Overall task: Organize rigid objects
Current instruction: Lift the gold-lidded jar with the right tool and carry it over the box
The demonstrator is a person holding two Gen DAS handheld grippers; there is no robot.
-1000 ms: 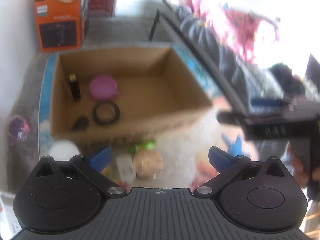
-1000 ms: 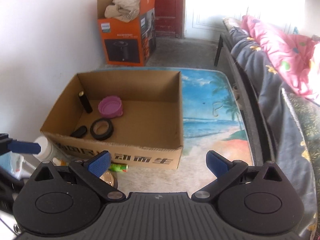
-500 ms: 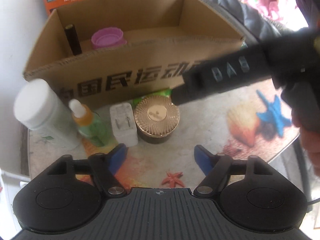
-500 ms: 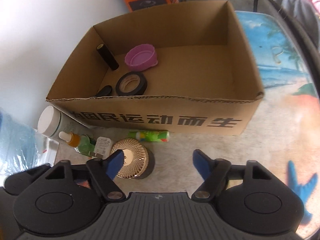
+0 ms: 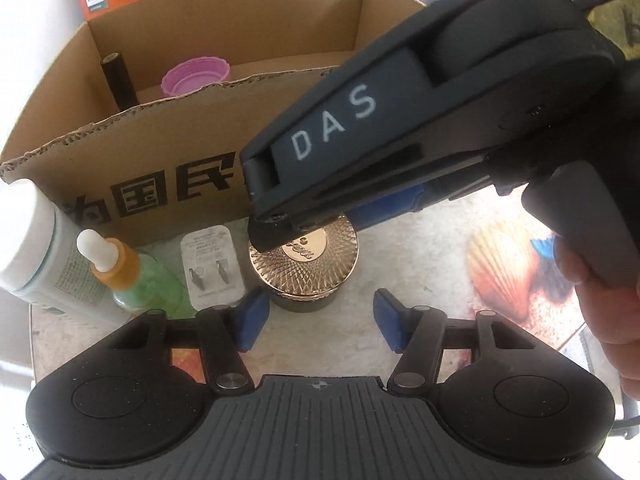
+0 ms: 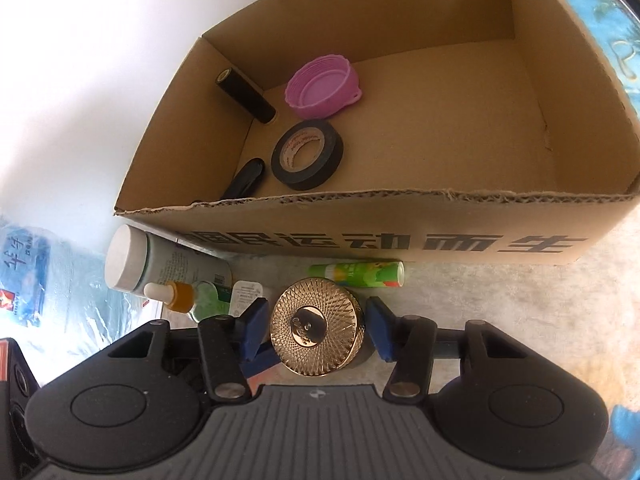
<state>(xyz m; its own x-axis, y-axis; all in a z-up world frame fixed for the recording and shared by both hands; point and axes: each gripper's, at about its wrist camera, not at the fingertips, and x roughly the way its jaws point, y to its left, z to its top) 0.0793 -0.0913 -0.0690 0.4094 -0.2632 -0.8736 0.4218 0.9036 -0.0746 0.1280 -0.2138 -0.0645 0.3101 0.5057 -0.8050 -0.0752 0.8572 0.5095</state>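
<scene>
Cardboard box (image 6: pixel 400 240) fills the upper frame; below it on the counter (image 6: pixel 520 300) stands the round gold-lidded jar (image 6: pixel 318 334), between the right gripper (image 6: pixel 316 330) jaws, which have just been closing. Left gripper (image 5: pixel 316 322) jaws, also narrowing, hold nothing.

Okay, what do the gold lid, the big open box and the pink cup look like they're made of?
Gold lid: likely metal or metallised plastic, since its faceted face mirrors the light. Big open box: matte brown corrugated cardboard, with fluting along its torn rim. Pink cup: probably silicone or soft plastic, matte with stepped rings.
</scene>
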